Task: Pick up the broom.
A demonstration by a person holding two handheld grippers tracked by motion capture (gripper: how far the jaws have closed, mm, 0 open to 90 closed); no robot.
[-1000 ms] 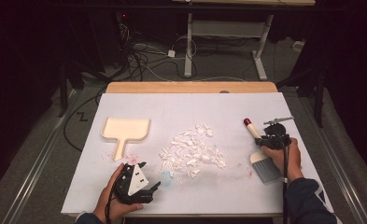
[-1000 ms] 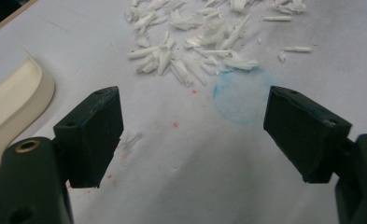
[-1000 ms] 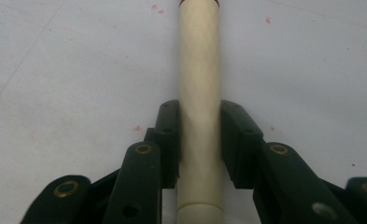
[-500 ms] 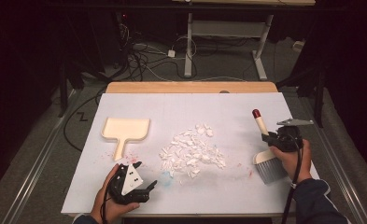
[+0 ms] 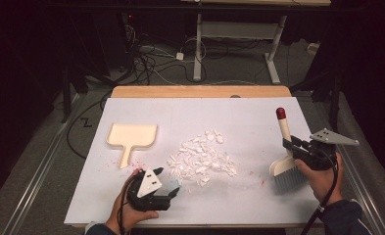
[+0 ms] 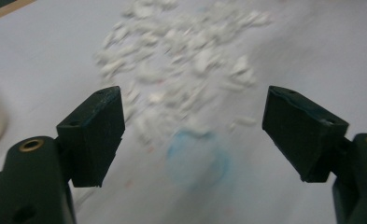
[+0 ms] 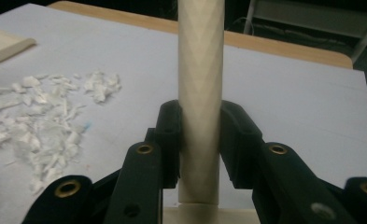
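Two hands work the white-covered table (image 5: 258,117). Near its front edge, the left gripper (image 5: 173,192) lies low, jaws wide, facing scattered white paper scraps (image 5: 200,159) at mid-table. By the right edge, the right gripper (image 5: 289,145) clamps the cream red-tipped brush (image 5: 284,147), bristles down.

On the table (image 5: 239,117), the dustpan (image 5: 131,137) lies left, the scraps (image 5: 200,159) at centre, the brush (image 5: 284,161) right; 1 gripper sits near each side.
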